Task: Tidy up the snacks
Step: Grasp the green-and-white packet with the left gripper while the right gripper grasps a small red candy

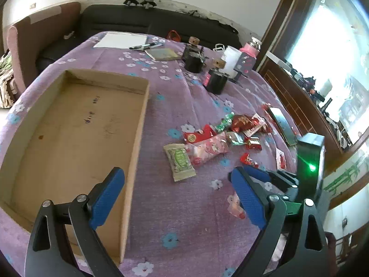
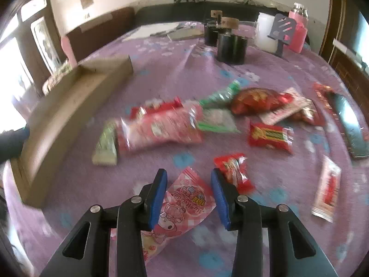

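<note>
My right gripper (image 2: 189,173) is low over the purple cloth with a pink cartoon snack packet (image 2: 184,198) lying flat between its blue fingers. The packet's edges reach both pads, and it looks uncrumpled. A small red candy (image 2: 233,168) lies just right of it. Further out is the snack pile: a long pink packet (image 2: 159,127), a green packet (image 2: 106,143) and a red packet (image 2: 269,136). The shallow cardboard box (image 1: 138,115) stands to the left with nothing in it. Over its near right wall my left gripper (image 1: 177,172) hangs wide open and holds nothing.
Two black cylinders (image 1: 215,82), a white jug (image 1: 231,60) and a pink bottle (image 1: 250,50) stand at the back of the table. A notebook (image 1: 165,54) and pen lie further back. A long dark box (image 1: 282,122) lies near the right table edge.
</note>
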Action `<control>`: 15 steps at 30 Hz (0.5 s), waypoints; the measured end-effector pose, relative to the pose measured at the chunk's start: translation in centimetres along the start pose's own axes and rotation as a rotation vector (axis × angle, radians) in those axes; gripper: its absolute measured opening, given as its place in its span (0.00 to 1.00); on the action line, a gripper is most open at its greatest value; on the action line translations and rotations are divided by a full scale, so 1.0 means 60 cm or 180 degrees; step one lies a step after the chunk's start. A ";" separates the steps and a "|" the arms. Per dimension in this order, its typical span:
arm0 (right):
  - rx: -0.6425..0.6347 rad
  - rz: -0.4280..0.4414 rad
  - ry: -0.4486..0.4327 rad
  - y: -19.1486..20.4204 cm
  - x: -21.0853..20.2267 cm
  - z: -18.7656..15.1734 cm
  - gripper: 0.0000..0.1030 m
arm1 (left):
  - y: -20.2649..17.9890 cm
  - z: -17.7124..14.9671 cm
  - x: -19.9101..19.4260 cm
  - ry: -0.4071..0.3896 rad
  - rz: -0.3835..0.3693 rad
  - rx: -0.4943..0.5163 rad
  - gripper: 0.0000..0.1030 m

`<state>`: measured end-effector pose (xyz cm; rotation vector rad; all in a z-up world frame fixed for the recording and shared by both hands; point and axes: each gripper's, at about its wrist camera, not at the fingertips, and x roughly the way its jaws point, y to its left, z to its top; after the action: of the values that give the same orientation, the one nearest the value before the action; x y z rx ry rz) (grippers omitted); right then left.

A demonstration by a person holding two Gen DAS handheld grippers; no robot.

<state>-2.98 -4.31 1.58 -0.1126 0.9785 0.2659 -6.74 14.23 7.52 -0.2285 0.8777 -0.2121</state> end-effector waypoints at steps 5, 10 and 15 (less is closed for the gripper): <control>0.0342 0.0307 -0.0301 -0.075 -0.062 -0.021 0.41 | -0.030 -0.008 0.026 0.0139 -0.0024 0.0112 0.92; 0.0636 0.0262 -0.0394 -0.128 -0.072 -0.027 0.42 | -0.047 0.002 0.074 0.0441 -0.0174 0.0108 0.52; 0.0668 0.0339 -0.0313 -0.122 -0.042 -0.026 0.40 | -0.051 0.007 0.108 0.0492 -0.0040 0.0068 0.51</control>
<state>-3.58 -12.10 2.63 0.1433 0.9103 0.2625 -2.68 9.55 3.92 -0.1994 1.0270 -0.2532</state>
